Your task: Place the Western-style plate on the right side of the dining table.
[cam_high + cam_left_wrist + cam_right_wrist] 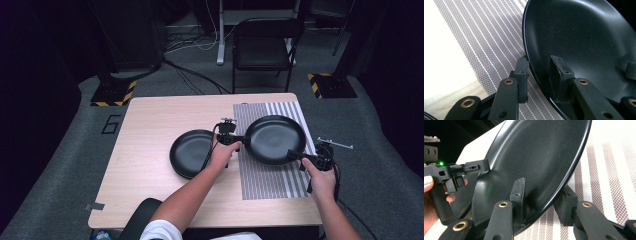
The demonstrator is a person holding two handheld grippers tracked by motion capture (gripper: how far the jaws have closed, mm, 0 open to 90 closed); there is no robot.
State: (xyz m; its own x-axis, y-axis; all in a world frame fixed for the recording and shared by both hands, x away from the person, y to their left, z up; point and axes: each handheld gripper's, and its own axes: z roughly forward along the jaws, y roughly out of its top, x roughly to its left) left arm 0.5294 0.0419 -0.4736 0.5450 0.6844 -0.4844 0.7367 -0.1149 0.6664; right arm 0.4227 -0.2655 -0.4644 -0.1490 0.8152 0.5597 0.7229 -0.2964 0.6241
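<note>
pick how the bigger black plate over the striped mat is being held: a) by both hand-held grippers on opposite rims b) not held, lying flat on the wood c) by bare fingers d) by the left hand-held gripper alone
a: the left hand-held gripper clamps one rim of the bigger black plate and the right hand-held gripper clamps the opposite rim, over the striped mat.
</note>
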